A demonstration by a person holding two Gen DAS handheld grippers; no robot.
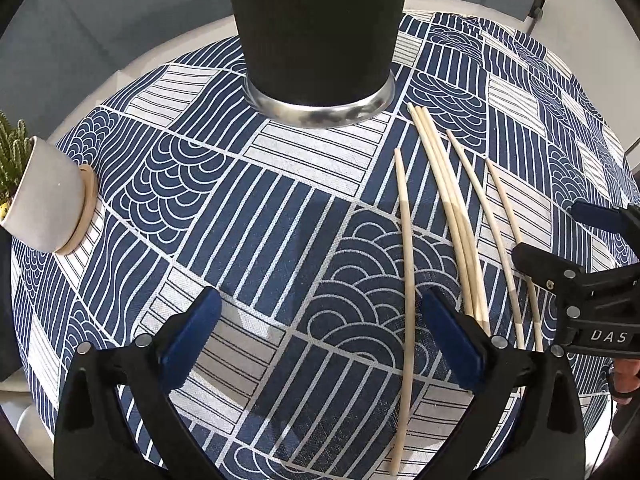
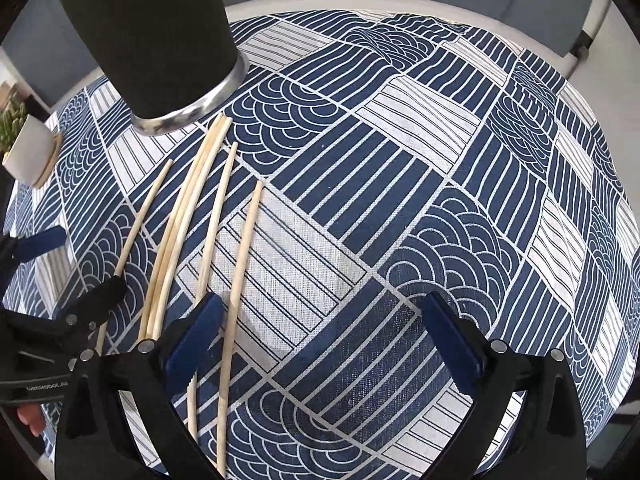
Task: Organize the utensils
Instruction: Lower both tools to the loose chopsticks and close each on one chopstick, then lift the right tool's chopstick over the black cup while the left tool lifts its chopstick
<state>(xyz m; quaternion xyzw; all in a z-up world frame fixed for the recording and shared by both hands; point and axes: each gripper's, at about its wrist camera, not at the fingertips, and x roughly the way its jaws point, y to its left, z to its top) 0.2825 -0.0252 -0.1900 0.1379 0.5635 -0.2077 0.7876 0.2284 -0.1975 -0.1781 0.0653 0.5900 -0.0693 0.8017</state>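
- The left tongs (image 1: 320, 340) are standing spread above the patterned cloth (image 1: 280, 216), with nothing between the blue pads (image 1: 192, 336); one chopstick (image 1: 406, 264) is running up the cloth between them, close to the right-hand pad.
- The right tongs (image 2: 320, 340) are also standing spread wide and empty, with one chopstick (image 2: 240, 280) lying just inside their left-hand finger.
- Six chopsticks (image 2: 188, 224) are lying loose on the surface, fanned out, their tips pointing toward the black cup (image 1: 316, 36), which is standing upright at the far side.
- Open cloth is stretching to the right of the chopsticks in the right wrist view, clear out to the surface's pale rim (image 2: 400, 0).
- A small potted plant (image 1: 44, 196) on a wooden coaster (image 1: 86, 212) is sitting near the left edge, well apart from the chopsticks.
- The cup's top is being cut off by both frames, so its contents cannot be seen.
- The near ends of several chopsticks are being hidden behind the tongs' black arms.
- Each view is catching only part of the other tongs at its side edge.
- A bit of a hand (image 2: 30, 420) is peeking in at the lower left of the right wrist view, mostly cropped.
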